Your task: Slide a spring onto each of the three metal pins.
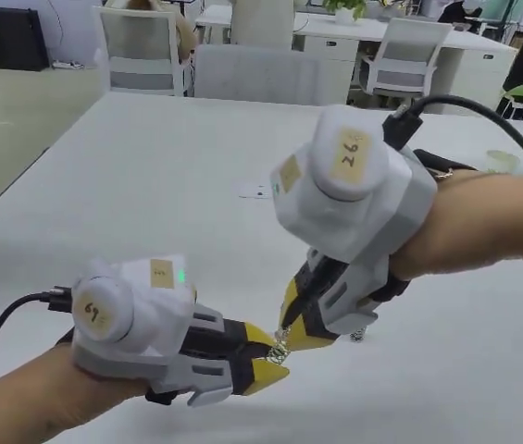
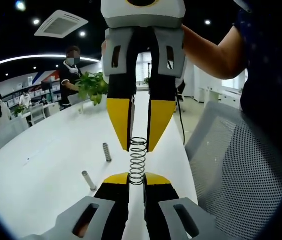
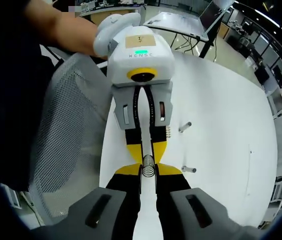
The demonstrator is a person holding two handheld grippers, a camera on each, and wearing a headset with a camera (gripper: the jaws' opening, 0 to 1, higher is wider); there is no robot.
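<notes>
Your white table spreads wide in the head view. A grey mesh chair sits at its near edge, seen in both gripper views.

You hold the left gripper low and near your body, and the right gripper comes down to meet it tip to tip above the table's near edge. In the left gripper view the left gripper is clenched on the lower end of the spring, while the right gripper straddles its upper end. In the right gripper view the right gripper is pinched on the spring, with the left gripper directly opposite.

Two metal pins stand on the table beyond the jaws, well apart from the grippers: the nearer pin is smooth and the farther pin looks ribbed.

The spring hangs in the air between both sets of yellow tips. You cannot tell whether a pin runs inside it.
</notes>
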